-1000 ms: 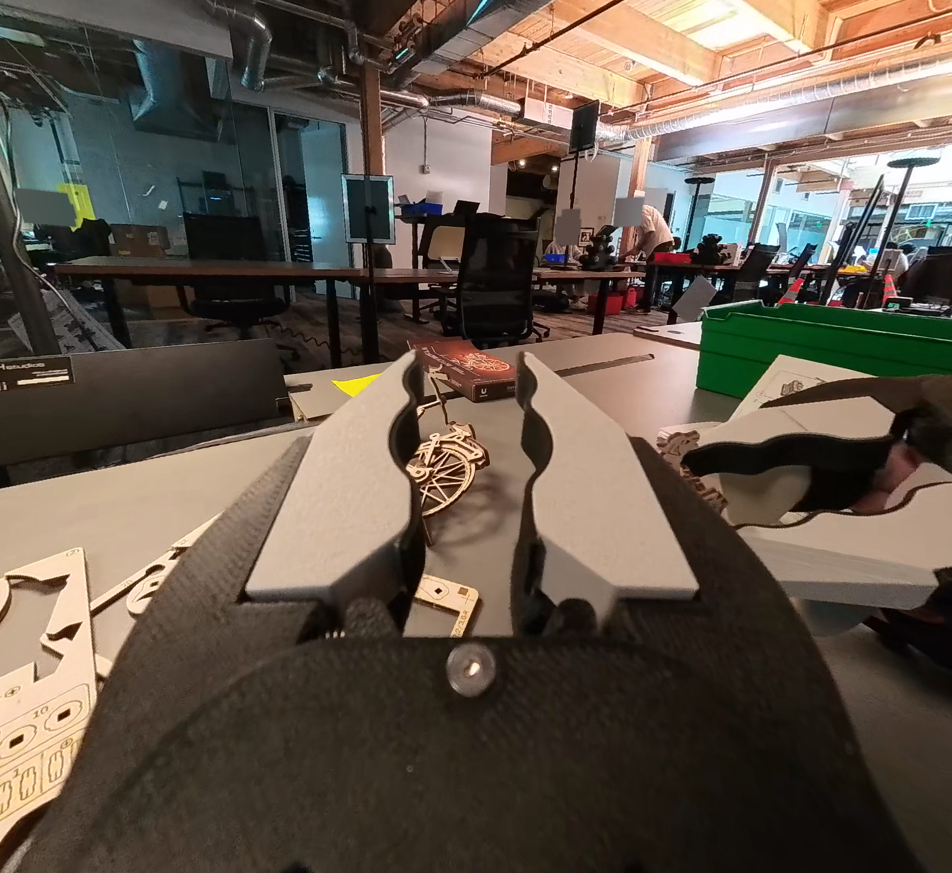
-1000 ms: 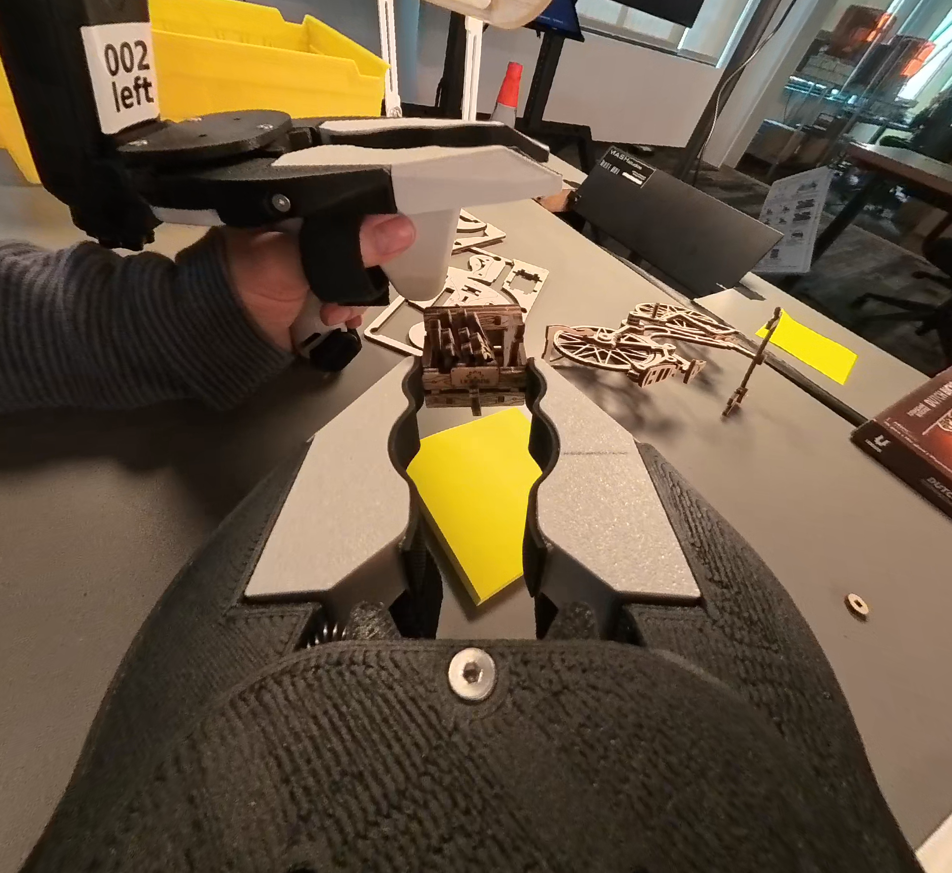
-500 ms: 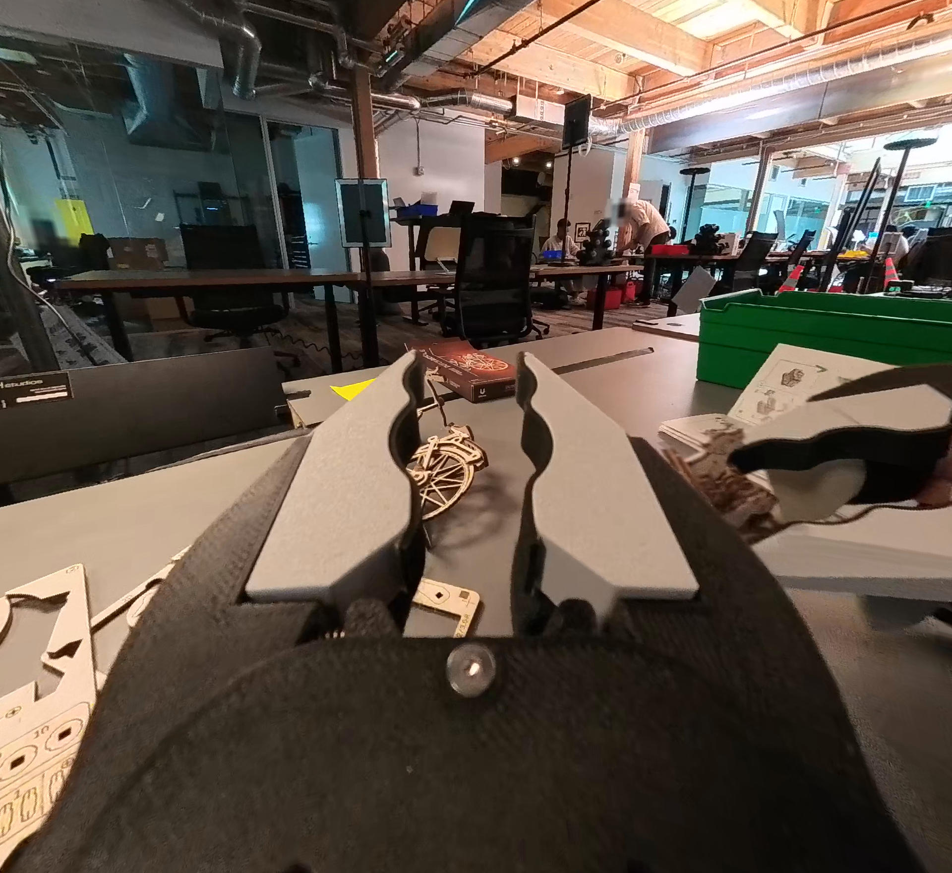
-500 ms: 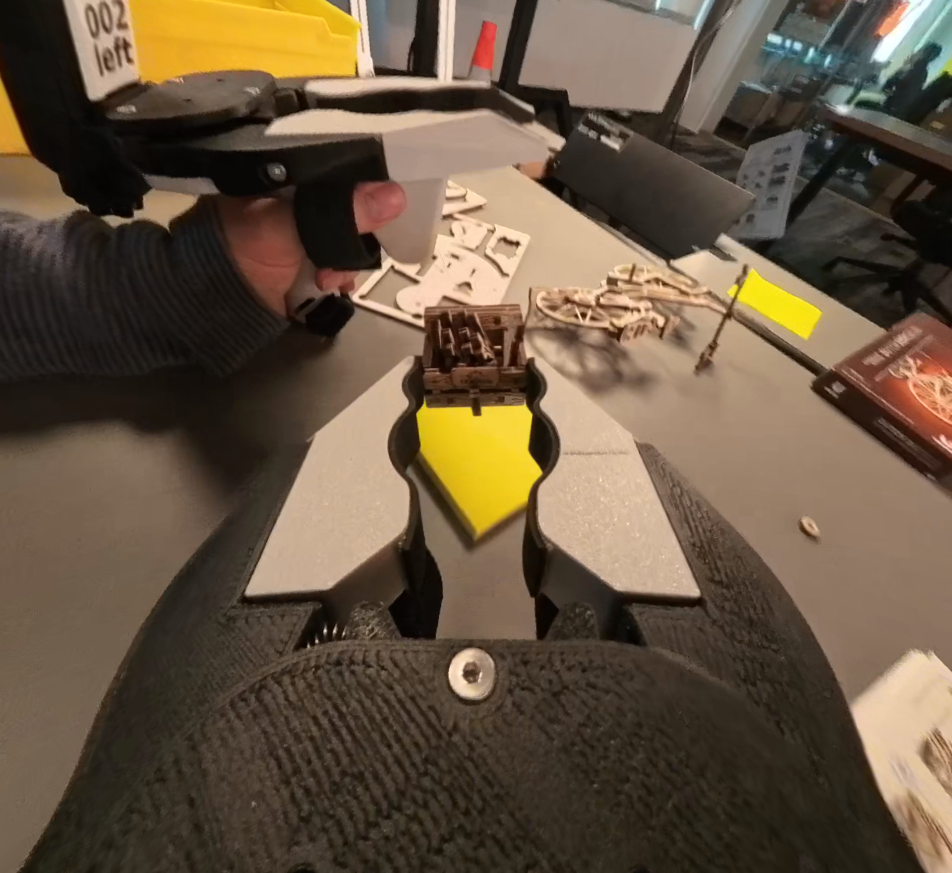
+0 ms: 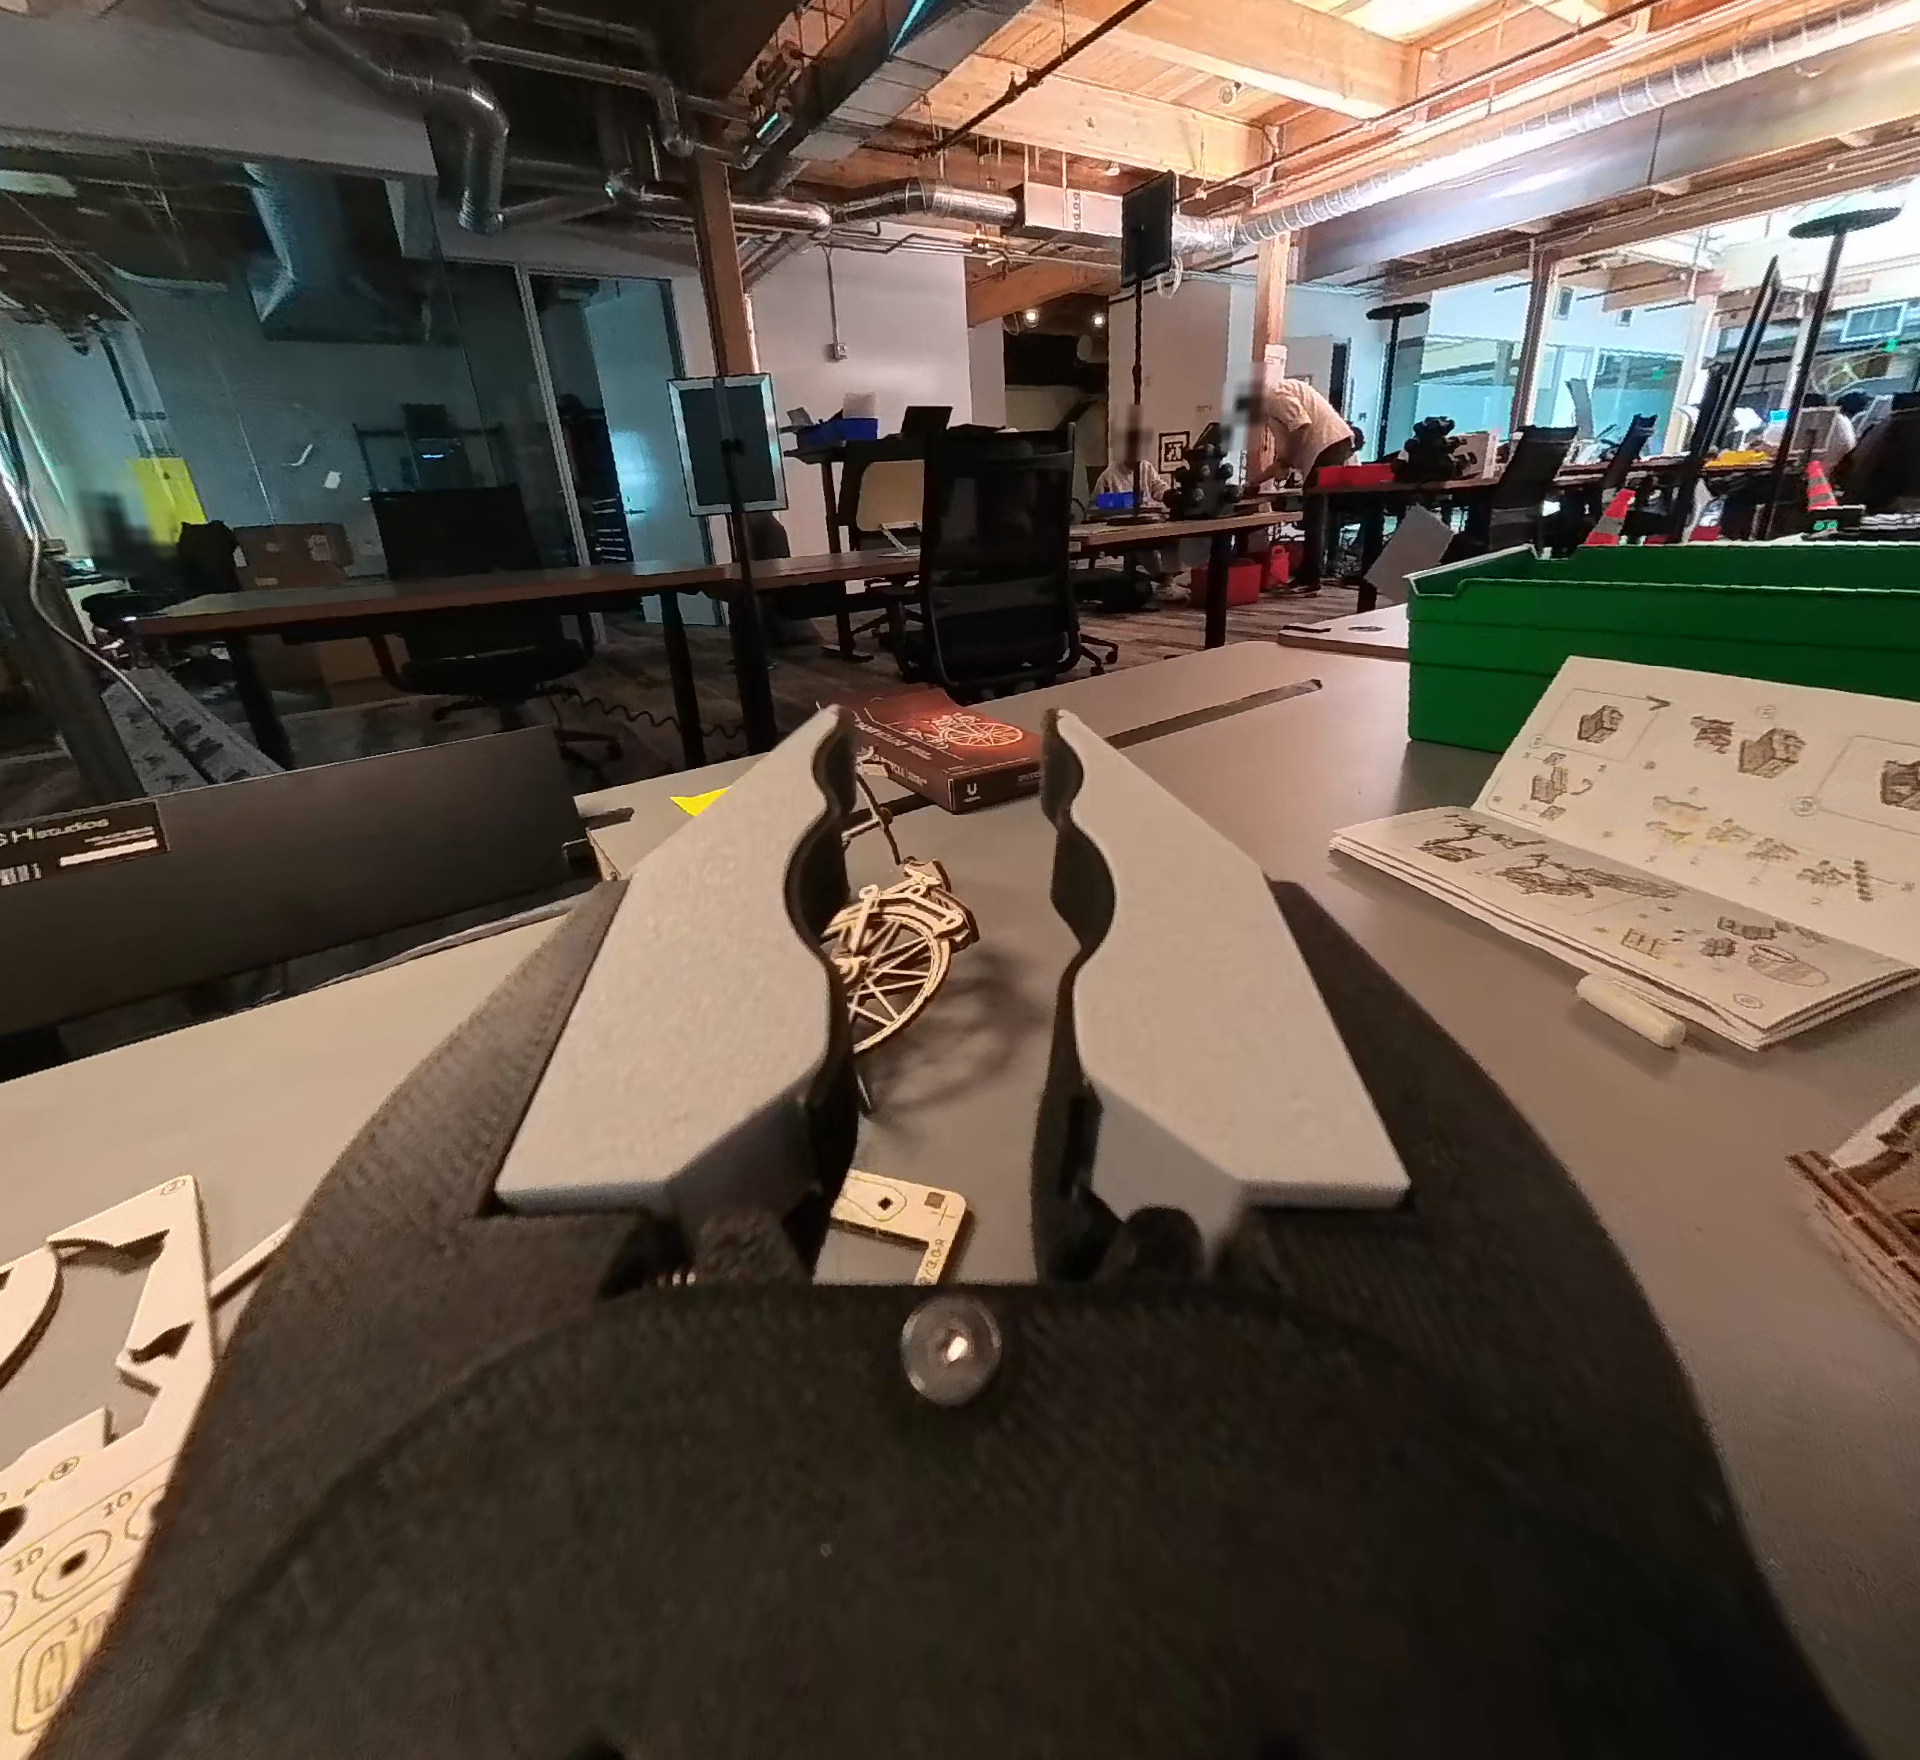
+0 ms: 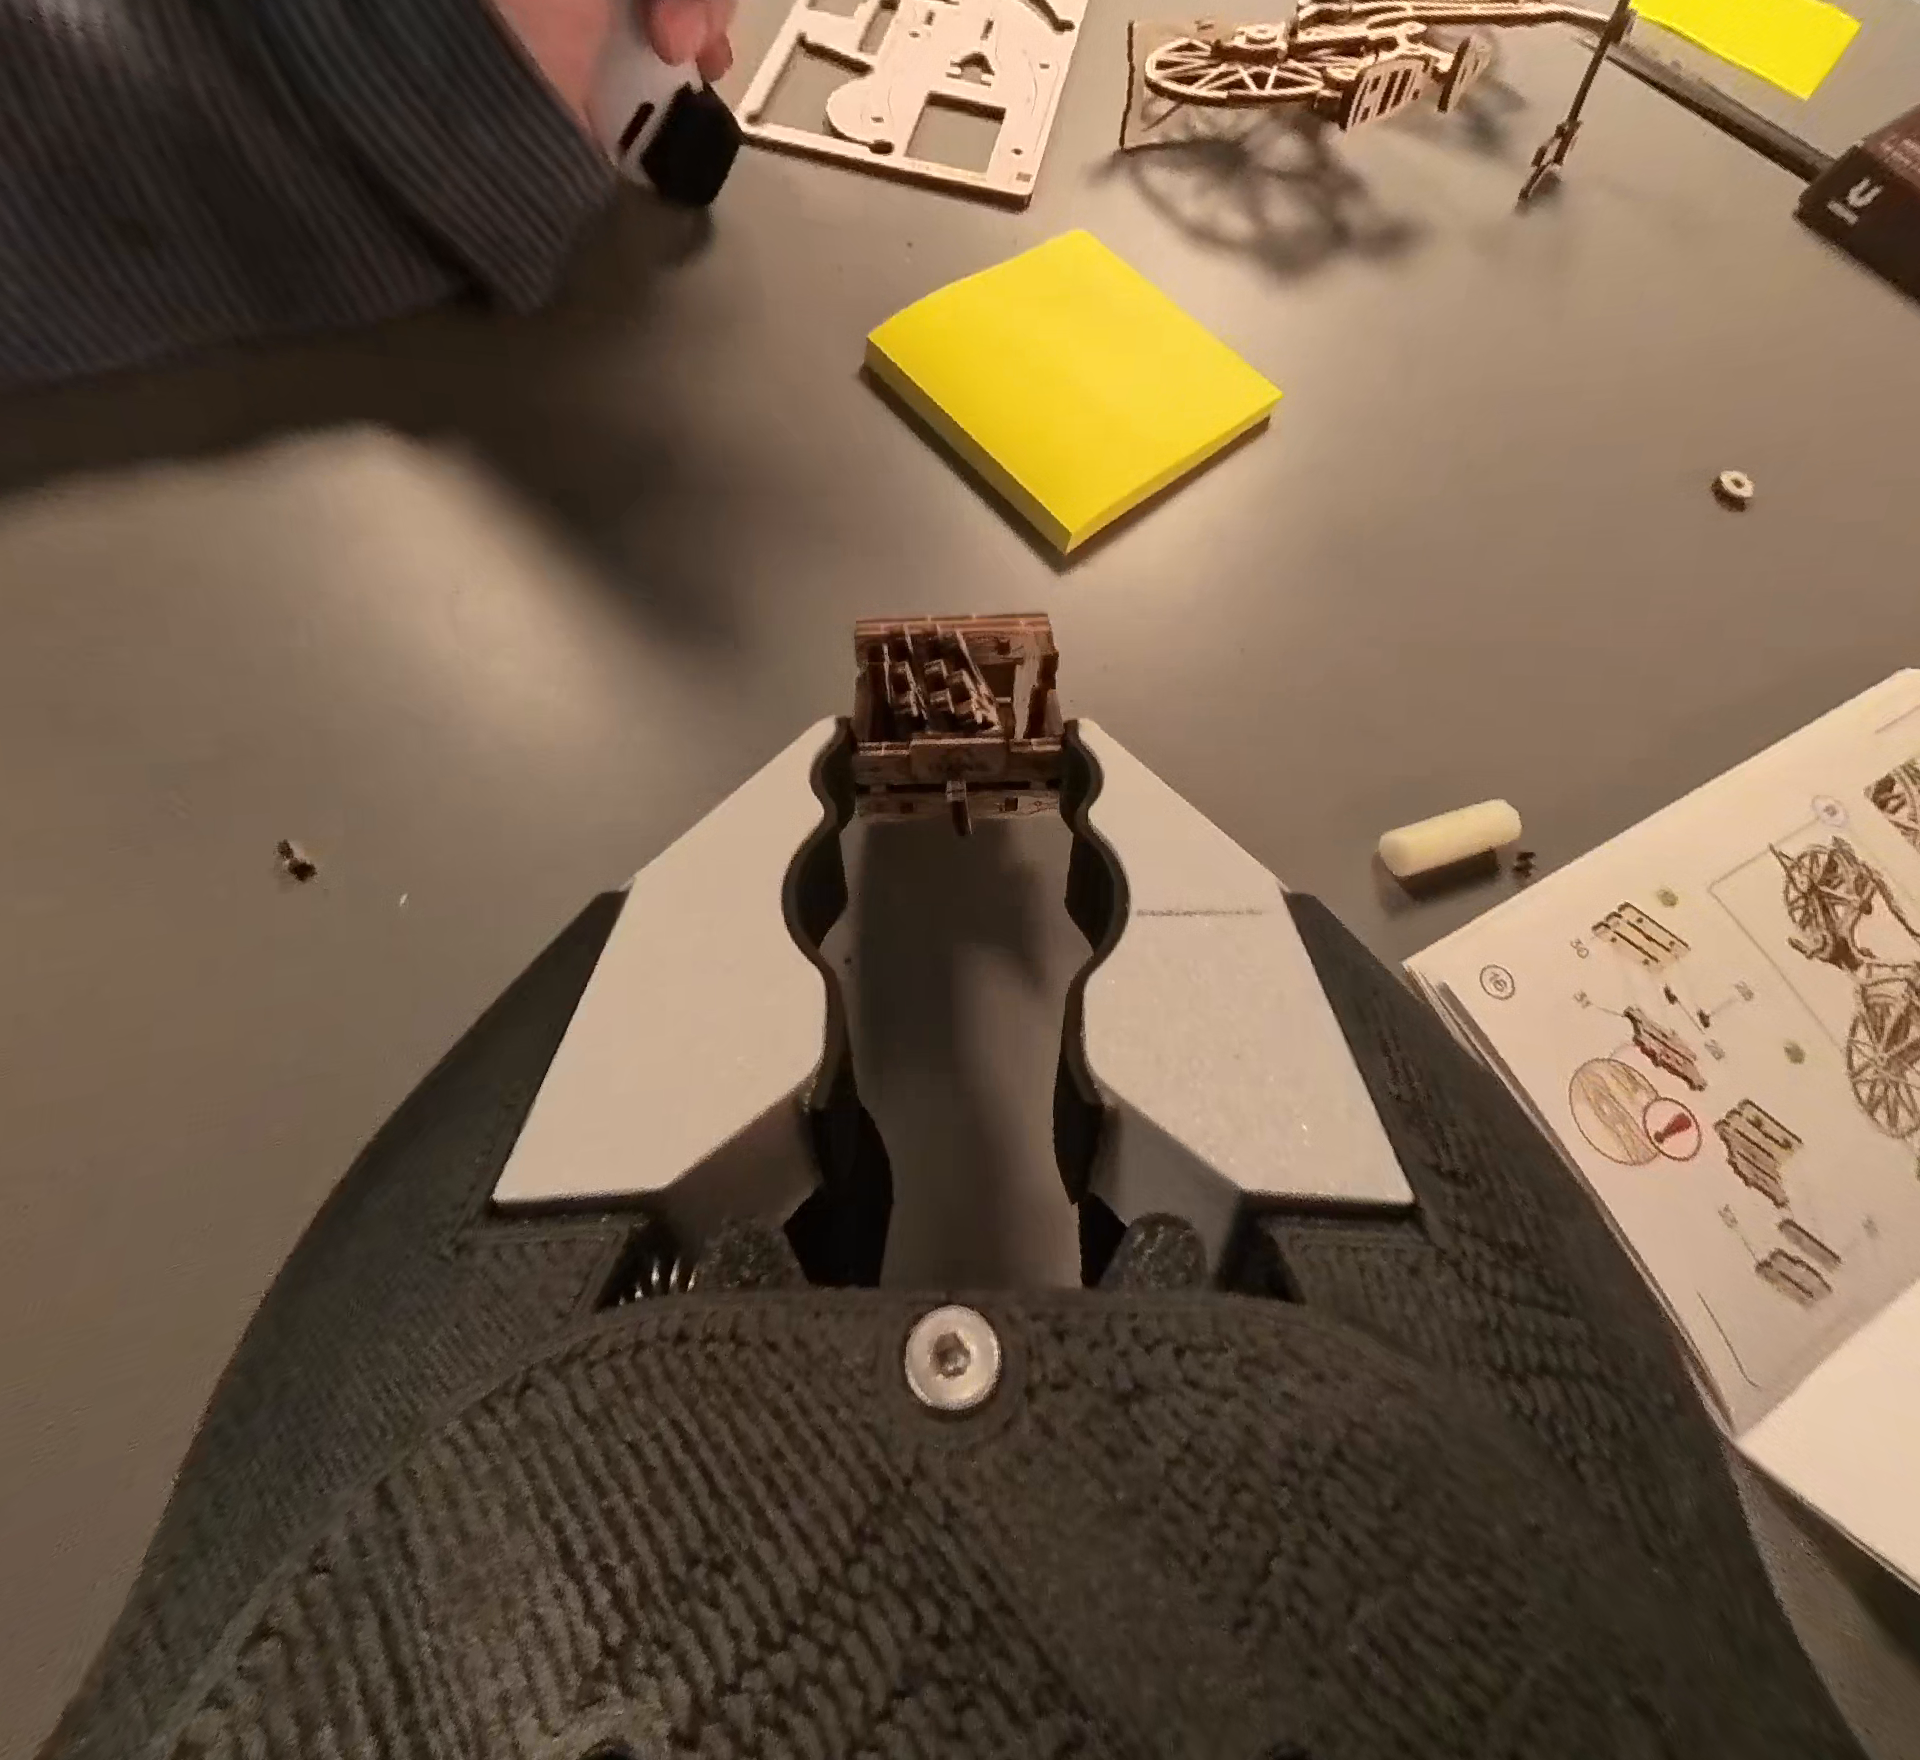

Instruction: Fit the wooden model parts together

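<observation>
Tipped downward since a second ago, the right hand-held gripper pinches the small wooden block at its fingertips; a slack squeeze could drop it. Beyond the yellow notepad lies the wheeled model. Left hand-held gripper is spread, empty.
</observation>
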Action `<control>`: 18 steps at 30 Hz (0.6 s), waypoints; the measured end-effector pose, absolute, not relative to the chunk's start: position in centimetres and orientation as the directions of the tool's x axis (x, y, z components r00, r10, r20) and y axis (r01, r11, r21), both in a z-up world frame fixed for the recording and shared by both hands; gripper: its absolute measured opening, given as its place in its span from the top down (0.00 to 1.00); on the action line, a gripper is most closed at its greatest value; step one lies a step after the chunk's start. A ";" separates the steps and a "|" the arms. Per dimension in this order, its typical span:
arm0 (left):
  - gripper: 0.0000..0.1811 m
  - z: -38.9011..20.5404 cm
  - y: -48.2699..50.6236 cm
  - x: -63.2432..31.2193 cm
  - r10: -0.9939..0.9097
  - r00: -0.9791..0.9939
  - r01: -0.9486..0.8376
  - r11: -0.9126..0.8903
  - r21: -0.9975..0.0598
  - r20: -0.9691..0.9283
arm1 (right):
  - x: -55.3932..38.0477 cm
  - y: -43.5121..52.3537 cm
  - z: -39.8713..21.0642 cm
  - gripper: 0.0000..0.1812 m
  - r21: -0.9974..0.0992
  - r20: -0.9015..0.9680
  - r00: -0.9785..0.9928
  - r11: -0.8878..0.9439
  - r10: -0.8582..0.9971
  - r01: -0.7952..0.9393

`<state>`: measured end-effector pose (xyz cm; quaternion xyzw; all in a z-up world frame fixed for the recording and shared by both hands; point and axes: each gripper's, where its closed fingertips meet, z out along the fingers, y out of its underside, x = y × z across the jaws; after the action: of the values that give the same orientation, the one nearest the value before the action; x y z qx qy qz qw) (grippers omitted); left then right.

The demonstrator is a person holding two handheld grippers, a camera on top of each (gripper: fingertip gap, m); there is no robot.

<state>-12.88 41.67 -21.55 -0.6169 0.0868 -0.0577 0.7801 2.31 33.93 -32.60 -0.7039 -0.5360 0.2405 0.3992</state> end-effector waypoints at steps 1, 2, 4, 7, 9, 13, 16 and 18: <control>0.81 -21.5 41.6 -12.9 -0.197 0.978 -0.019 0.235 -0.972 -0.067 | 2.5 34.0 -32.7 0.79 -0.815 0.091 0.313 -0.110 0.945 0.569; 0.81 -21.5 41.5 -12.8 -0.198 0.978 -0.022 0.237 -0.971 -0.071 | 2.6 34.0 -32.9 0.79 -0.807 0.087 0.316 -0.119 0.945 0.578; 0.81 -21.4 41.5 -12.5 -0.206 0.975 -0.031 0.240 -0.970 -0.082 | 2.9 34.0 -33.3 0.79 -0.792 0.079 0.324 -0.138 0.943 0.595; 0.81 -21.5 41.5 -12.2 -0.210 0.973 -0.048 0.243 -0.969 -0.101 | 3.1 34.0 -33.5 0.79 -0.784 0.083 0.330 -0.142 0.940 0.604; 0.81 -21.5 41.5 -12.1 -0.213 0.971 -0.055 0.244 -0.968 -0.109 | 3.5 33.9 -33.9 0.79 -0.769 0.089 0.333 -0.147 0.939 0.622; 0.81 -21.4 41.5 -12.1 -0.216 0.971 -0.047 0.243 -0.969 -0.102 | 4.1 33.8 -33.9 0.79 -0.769 0.087 0.349 -0.160 0.933 0.619; 0.81 -21.4 41.5 -12.2 -0.215 0.972 -0.037 0.243 -0.969 -0.091 | 4.2 33.9 -33.9 0.72 -0.770 0.083 0.365 -0.173 0.927 0.614; 0.81 -21.4 41.4 -12.3 -0.215 0.973 -0.033 0.243 -0.970 -0.086 | 4.3 33.8 -33.9 0.67 -0.769 0.069 0.379 -0.193 0.923 0.609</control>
<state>-12.27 41.43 -21.39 -0.6126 0.1011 -0.0584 0.7817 4.33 33.84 -33.93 -0.7427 -0.5156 0.2112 0.3714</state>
